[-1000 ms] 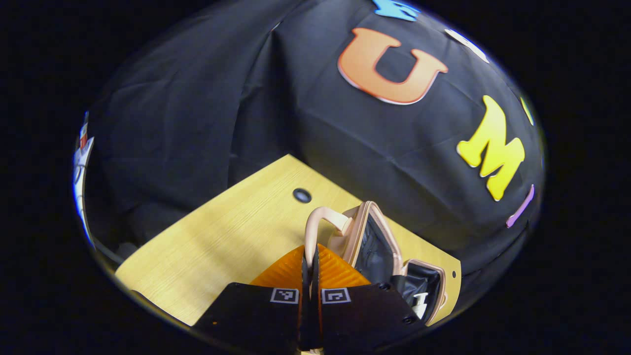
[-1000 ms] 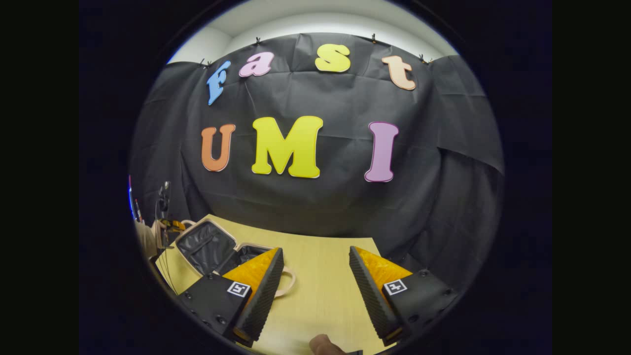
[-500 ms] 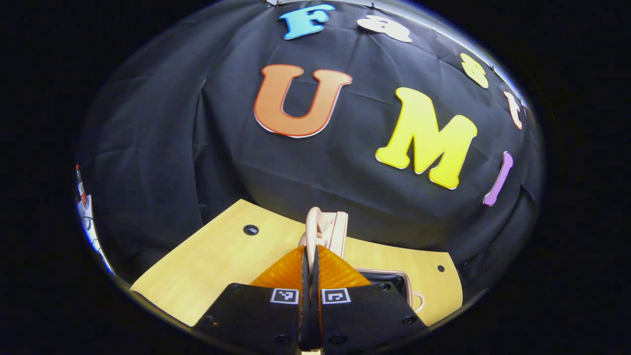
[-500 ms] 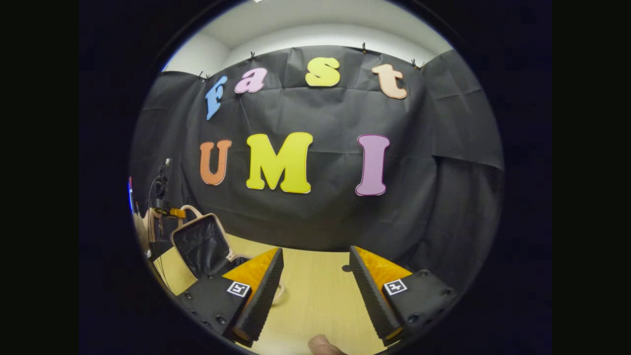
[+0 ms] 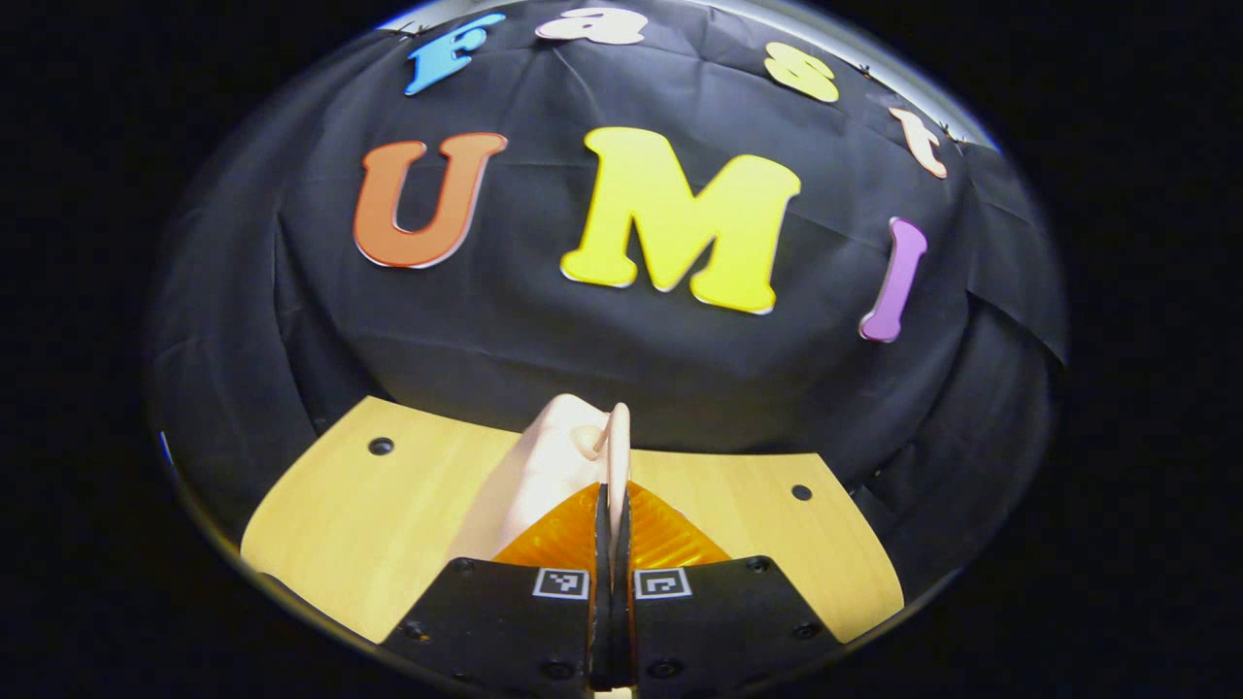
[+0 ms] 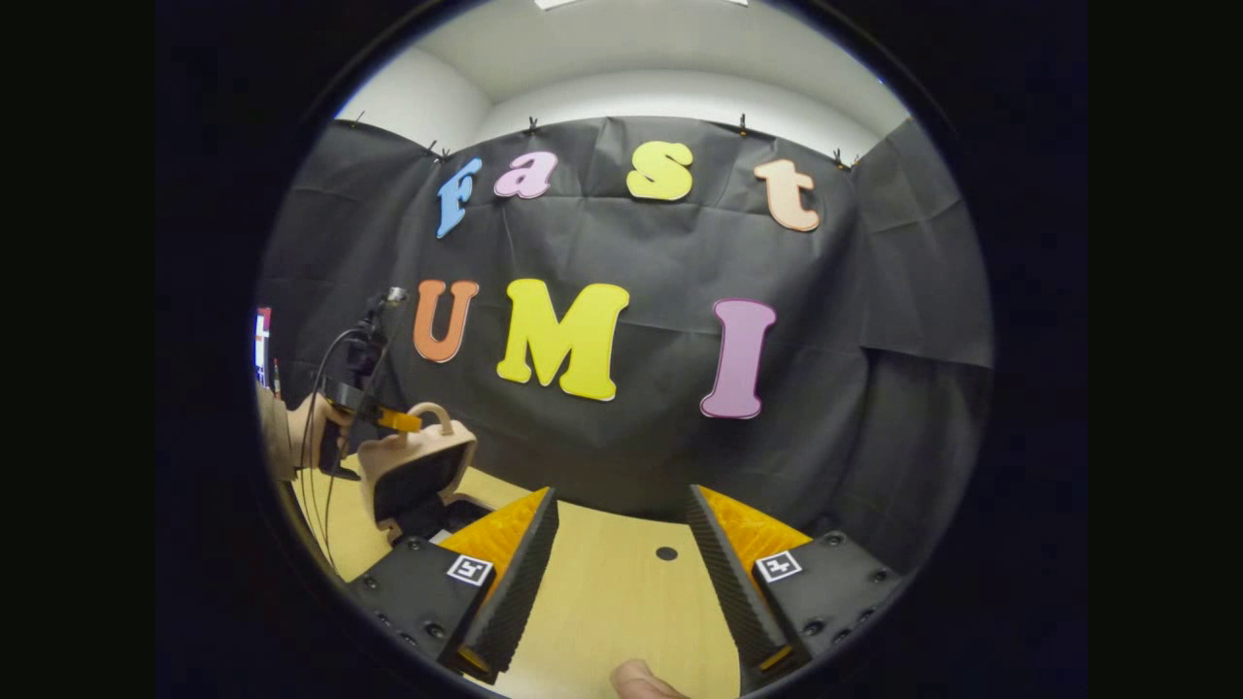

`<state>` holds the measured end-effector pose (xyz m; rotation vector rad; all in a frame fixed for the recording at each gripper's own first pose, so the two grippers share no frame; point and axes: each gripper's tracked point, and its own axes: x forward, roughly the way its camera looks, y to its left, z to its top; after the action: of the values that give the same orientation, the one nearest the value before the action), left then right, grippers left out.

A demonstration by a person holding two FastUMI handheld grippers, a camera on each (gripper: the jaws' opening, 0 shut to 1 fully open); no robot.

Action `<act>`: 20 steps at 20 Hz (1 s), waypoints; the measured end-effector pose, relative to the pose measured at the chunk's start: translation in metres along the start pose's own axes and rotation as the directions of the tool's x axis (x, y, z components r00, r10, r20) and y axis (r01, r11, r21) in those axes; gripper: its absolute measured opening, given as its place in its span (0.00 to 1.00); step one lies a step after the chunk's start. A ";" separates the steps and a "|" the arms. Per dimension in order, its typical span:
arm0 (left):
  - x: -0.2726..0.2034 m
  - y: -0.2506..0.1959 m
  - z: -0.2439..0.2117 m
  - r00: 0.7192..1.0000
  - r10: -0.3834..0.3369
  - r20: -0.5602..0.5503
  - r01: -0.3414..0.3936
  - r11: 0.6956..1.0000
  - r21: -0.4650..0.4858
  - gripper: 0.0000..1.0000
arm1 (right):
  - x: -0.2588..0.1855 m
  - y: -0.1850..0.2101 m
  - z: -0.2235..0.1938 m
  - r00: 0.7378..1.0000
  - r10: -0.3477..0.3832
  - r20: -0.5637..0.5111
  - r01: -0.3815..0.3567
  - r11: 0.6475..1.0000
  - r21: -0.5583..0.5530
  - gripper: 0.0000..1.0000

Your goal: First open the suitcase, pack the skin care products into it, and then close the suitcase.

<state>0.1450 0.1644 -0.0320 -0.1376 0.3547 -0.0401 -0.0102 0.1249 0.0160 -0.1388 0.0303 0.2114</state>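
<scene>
In the left gripper view my left gripper (image 5: 613,490) is shut on the thin pale pink handle (image 5: 617,449) of the suitcase lid (image 5: 534,476), whose smooth outer shell faces me. In the right gripper view the pink suitcase (image 6: 418,476) stands at the far left. Its lid is tilted partway down over the dark-lined lower half (image 6: 442,515), and the left gripper (image 6: 396,419), held by a hand (image 6: 309,427), grips the lid's handle. My right gripper (image 6: 621,510) hangs open over the wooden table (image 6: 621,592), apart from the suitcase, with nothing between its fingers.
The table (image 5: 369,524) has small dark holes (image 5: 381,446) near its back corners and another hole (image 6: 666,553) ahead of the right gripper. Cables hang from the left gripper's body. A fingertip (image 6: 641,682) shows at the bottom edge. The black cloth wall stands close behind the table.
The left gripper has swung the lid by its handle from wide open to tilted down over the lower half. The dark lining has turned out of the left gripper view. The right gripper tilted up slightly.
</scene>
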 end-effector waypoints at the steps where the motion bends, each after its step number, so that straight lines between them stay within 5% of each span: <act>1: 0.004 -0.015 -0.010 1.000 -0.004 -0.022 0.004 1.000 0.023 0.03 | 0.000 -0.006 -0.002 1.000 0.000 -0.004 0.000 1.000 0.004 0.77; 8: 0.031 -0.083 -0.081 0.986 -0.012 -0.166 0.034 0.991 0.132 0.03 | -0.008 -0.032 -0.038 0.998 0.009 -0.057 -0.007 1.000 0.024 0.77; 20: 0.070 -0.114 -0.172 0.948 0.094 -0.304 -0.017 0.968 0.249 0.03 | -0.013 -0.066 -0.077 0.991 -0.019 -0.135 0.028 0.998 0.063 0.77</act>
<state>0.1486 0.0251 -0.1992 0.1259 0.6686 -0.0493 -0.0097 0.0474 -0.0513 -0.0881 0.1692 0.1767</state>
